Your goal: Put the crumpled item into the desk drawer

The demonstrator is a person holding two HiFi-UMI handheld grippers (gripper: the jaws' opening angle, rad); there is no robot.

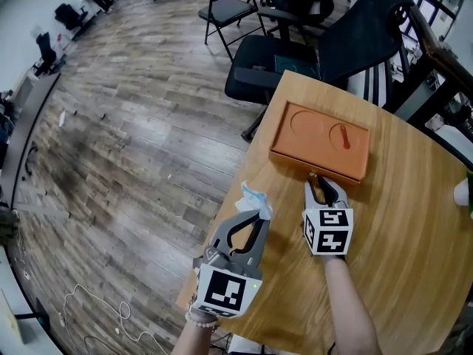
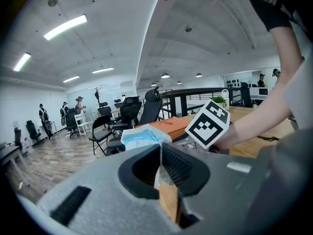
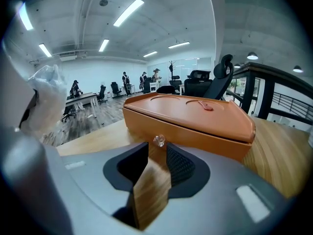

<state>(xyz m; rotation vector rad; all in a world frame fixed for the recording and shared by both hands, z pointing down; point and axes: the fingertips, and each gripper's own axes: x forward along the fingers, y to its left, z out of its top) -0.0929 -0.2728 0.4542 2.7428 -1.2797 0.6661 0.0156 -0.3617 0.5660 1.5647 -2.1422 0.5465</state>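
Note:
An orange desk drawer box [image 1: 319, 140] lies shut on the round wooden table [image 1: 414, 228], its small clear knob [image 1: 314, 176] facing me. A crumpled blue-and-white face mask [image 1: 255, 197] hangs from my left gripper [image 1: 250, 214], which is shut on it just left of the drawer, near the table's edge. In the left gripper view the mask [image 2: 142, 136] bulges above the left gripper [image 2: 160, 148]. My right gripper [image 1: 322, 187] is open right in front of the drawer. In the right gripper view the knob [image 3: 158, 140] sits at the tips of the right gripper [image 3: 157, 150], not pinched.
Black office chairs [image 1: 295, 58] stand just behind the table, beyond the drawer box. A white cup [image 1: 463, 192] sits at the table's right side. The table's left edge drops to wooden floor [image 1: 133, 146], where a white cable [image 1: 89, 309] lies.

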